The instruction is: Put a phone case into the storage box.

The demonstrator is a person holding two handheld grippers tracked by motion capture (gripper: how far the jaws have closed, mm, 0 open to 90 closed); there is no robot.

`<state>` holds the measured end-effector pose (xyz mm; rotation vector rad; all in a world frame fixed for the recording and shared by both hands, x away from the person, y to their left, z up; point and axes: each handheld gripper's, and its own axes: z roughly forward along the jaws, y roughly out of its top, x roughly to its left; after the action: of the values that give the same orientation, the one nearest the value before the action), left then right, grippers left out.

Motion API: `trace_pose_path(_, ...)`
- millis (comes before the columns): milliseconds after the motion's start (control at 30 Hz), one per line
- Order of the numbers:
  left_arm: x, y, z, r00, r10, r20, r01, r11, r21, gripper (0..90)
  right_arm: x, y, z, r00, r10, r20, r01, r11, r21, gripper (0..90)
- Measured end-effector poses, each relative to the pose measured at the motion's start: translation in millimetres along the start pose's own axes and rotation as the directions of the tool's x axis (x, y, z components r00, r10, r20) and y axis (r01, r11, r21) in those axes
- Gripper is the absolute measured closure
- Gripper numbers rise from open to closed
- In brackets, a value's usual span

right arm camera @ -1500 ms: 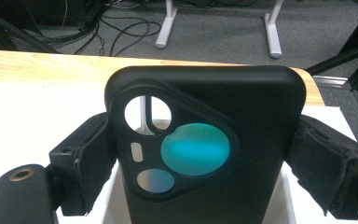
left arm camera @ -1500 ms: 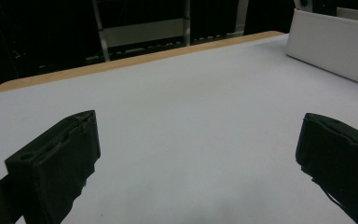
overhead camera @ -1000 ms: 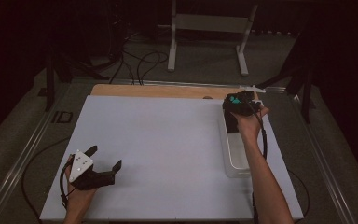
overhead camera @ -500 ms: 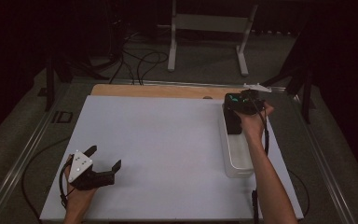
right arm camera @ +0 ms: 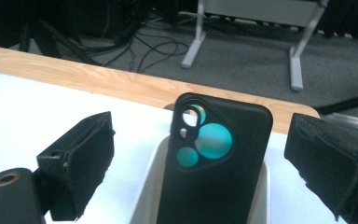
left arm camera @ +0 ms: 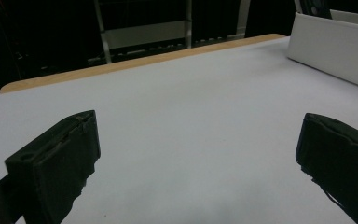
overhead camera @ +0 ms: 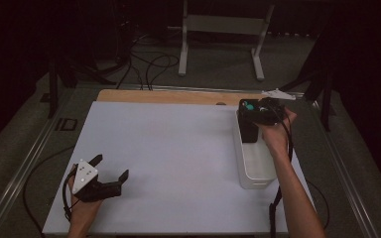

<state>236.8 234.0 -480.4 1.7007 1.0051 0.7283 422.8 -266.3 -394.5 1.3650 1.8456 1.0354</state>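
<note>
Left tongs (overhead camera: 113, 168) are resting low on the white table (overhead camera: 168, 148) near its front-left corner, jaws spread wide with nothing between them; in the left gripper view only bare table surface is lying between the two black jaws.

Moving right, the long white rectangular plastic bin (overhead camera: 256, 163) is sitting along the table's right edge. A black phone in a matte case with teal camera lenses (right arm camera: 214, 163) is standing upright, leaning at the bin's far end, camera cluster facing the right gripper view. The rest of the bin looks empty, as far as the high view is showing.

Right tongs (overhead camera: 253, 106) are hovering over the bin's far end, jaws spread either side of the phone and apart from it, not pinching yet.

Judging the step as grasping the phone: centring the jaws on the case's side edges, going lower for a fuller grip, closing squarely, then lifting straight up so it isn't scraping the bin wall.
</note>
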Motion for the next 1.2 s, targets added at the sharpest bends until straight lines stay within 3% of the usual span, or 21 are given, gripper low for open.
trace_pose_path(300, -0.7, 0.4, 0.3, 1.0000, -0.001, 0.002, 0.001, 1.0000, 0.000, 0.4, 10.0, -10.9, -23.6, 0.9939, -0.055, -0.096, 0.054, 0.998, -0.009, 8.3)
trace_pose_path(567, -1.0, 0.8, 0.2, 1.0000, 0.000, 0.006, 0.000, 1.0000, -0.002, 0.4, 21.0, -25.8, -39.1, 0.9861, -0.073, -0.149, 0.070, 0.997, -0.026, 8.3)
trace_pose_path(767, -1.5, 0.9, 0.3, 1.0000, -0.001, 0.009, 0.001, 1.0000, -0.002, 0.4, 27.8, -35.4, -56.4, 0.9808, -0.074, -0.180, 0.062, 0.996, -0.071, 8.3)
trace_pose_path(1200, -0.2, 3.9, -4.6, 0.9999, -0.010, 0.006, 0.010, 0.9996, -0.025, 0.4, 45.9, -92.7, -98.2, 0.9733, -0.100, -0.206, 0.065, 0.983, -0.173, 8.3)
